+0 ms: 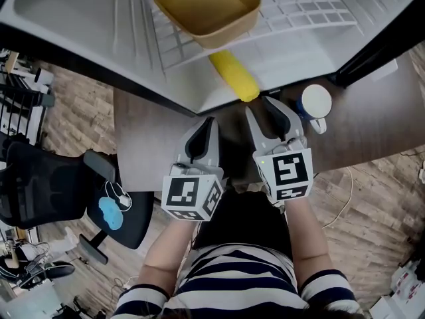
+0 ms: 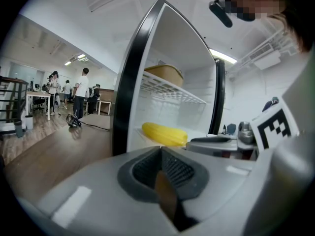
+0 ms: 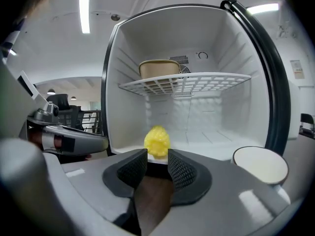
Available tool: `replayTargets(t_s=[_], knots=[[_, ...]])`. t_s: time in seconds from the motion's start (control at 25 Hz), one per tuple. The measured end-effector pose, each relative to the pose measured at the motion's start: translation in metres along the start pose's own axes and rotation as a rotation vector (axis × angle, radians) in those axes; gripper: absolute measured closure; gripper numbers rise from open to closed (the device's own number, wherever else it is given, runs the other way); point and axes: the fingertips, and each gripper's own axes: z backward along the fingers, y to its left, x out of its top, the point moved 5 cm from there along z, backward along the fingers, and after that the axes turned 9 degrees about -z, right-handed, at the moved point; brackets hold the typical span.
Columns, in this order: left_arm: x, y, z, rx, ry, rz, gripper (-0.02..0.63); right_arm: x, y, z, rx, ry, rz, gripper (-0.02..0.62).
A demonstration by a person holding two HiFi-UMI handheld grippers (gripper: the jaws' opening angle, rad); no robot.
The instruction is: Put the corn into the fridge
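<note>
The left gripper (image 1: pixel 206 126) is hovering at the open fridge (image 1: pixel 80 18) with fingers closed on nothing, the corn (image 1: pixel 234 76) is lying on the fridge floor below the wire shelf (image 1: pixel 299 5), and the right gripper (image 1: pixel 262 108) is pointing at it with fingers apart, empty.

Bare fridge floor (image 3: pixel 221 137) beside corn (image 3: pixel 157 140)

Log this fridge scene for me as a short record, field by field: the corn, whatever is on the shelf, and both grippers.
corn: lying on the floor of the open fridge, near its front edge
tub: tan, on the wire shelf
cup: white, on the table beside the fridge
left gripper: shut, empty
right gripper: jaws apart, empty, just short of the corn
</note>
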Motion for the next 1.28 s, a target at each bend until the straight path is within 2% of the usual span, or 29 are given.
replayTargets(t_s=[0.12, 0.4, 1.28], knots=[[-0.001, -0.001, -0.001, 0.005, -0.003, -0.004, 0.606, 0.002, -0.002, -0.002, 0.002, -0.021, -0.003, 0.501], [-0.003, 0.001, -0.003, 0.005, 0.01, -0.007, 0.606, 0.003, 0.0, -0.011, 0.015, -0.022, 0.001, 0.532], [0.0, 0.004, -0.007, 0.016, 0.016, -0.016, 0.606, 0.013, 0.003, -0.045, 0.044, 0.008, 0.016, 0.531]])
